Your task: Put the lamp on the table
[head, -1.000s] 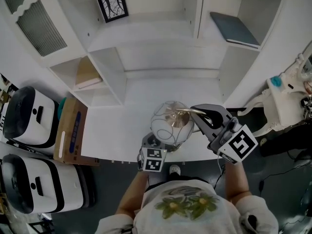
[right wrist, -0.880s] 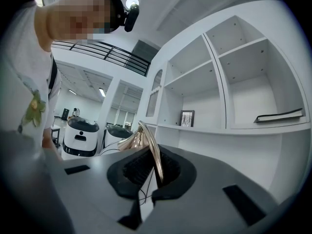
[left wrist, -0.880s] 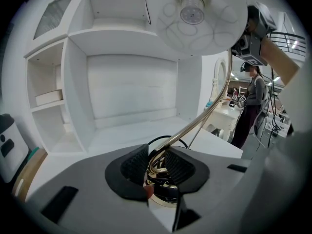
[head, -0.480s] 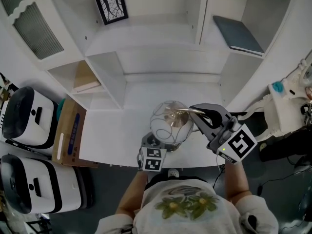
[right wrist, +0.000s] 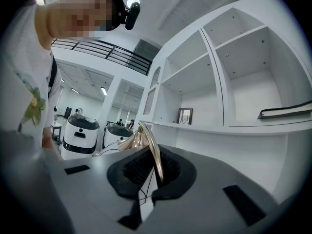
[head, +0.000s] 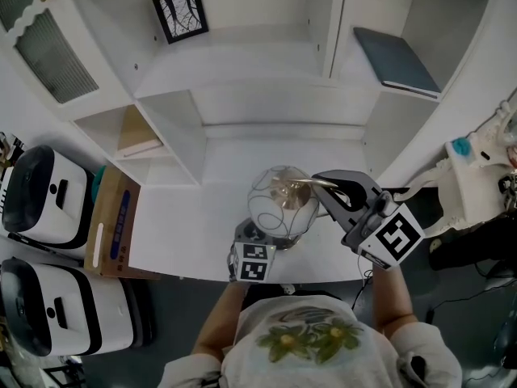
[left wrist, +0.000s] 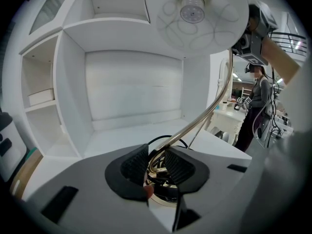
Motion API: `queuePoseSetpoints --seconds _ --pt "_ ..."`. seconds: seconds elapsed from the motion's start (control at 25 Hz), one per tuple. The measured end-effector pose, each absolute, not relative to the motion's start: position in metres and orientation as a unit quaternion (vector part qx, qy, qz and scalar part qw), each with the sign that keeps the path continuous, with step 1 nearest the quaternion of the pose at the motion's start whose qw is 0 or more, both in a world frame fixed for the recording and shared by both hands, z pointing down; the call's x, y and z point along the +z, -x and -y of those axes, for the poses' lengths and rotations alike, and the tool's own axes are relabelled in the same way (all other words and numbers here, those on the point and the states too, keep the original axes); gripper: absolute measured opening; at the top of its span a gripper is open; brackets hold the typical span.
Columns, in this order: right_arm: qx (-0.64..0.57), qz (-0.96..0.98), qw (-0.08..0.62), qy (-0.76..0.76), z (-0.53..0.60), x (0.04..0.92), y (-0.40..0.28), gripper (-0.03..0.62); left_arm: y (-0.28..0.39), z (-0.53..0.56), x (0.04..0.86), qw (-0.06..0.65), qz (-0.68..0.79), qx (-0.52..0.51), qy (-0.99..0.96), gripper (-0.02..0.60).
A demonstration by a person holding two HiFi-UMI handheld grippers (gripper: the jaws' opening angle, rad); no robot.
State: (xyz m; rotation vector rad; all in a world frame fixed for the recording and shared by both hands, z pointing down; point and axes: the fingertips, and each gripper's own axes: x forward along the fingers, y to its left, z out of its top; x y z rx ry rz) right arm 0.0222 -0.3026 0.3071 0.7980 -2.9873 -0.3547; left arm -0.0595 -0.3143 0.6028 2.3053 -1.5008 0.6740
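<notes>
The lamp has a round wire-cage shade [head: 279, 200] on a curved brass stem [head: 309, 183], and it stands over the front edge of the white table [head: 202, 217]. My left gripper [head: 258, 237] is under the shade, shut on the stem's lower end just above the base, next to a black cable [left wrist: 157, 163]. My right gripper [head: 331, 187] comes in from the right, shut on the stem's upper bend [right wrist: 152, 155]. In the left gripper view the shade [left wrist: 195, 13] hangs overhead. I cannot tell whether the base rests on the table.
Behind the table stands a white shelf unit holding a framed picture [head: 179, 11], a dark book [head: 394, 53] and a tan book [head: 137, 136]. A cardboard box [head: 113, 226] and two white robots [head: 39, 194] are at the left. White furniture [head: 472, 176] stands at the right.
Both grippers and the lamp stay where they were. Only the head view has drifted slightly.
</notes>
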Motion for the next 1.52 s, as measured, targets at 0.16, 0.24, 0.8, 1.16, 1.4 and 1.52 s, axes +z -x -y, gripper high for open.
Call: queuePoseSetpoints --seconds 0.16,0.24,0.8,1.16,1.4,1.52 --pt "-0.112 0.96 0.015 -0.256 0.309 0.311 -0.024 0.026 0.057 0.321 0.605 0.156 0.522 0.237 -0.805 0.11" --pt "-0.107 0.96 0.009 -0.258 0.313 0.308 -0.023 0.027 0.057 0.325 0.606 0.157 0.521 0.238 -0.805 0.11" --pt "-0.103 0.963 0.022 -0.248 0.343 0.321 -0.016 0.026 0.063 0.352 0.617 0.169 0.519 0.247 -0.801 0.11" --pt "-0.092 0.965 0.019 -0.246 0.361 0.326 -0.01 0.027 0.061 0.366 0.63 0.181 0.511 0.252 -0.802 0.11" --pt "-0.092 0.965 0.043 -0.243 0.372 0.344 -0.013 0.028 0.061 0.373 0.637 0.185 0.506 0.257 -0.802 0.11" --pt "-0.085 0.965 0.036 -0.244 0.376 0.345 -0.011 0.027 0.061 0.374 0.643 0.19 0.505 0.261 -0.801 0.109"
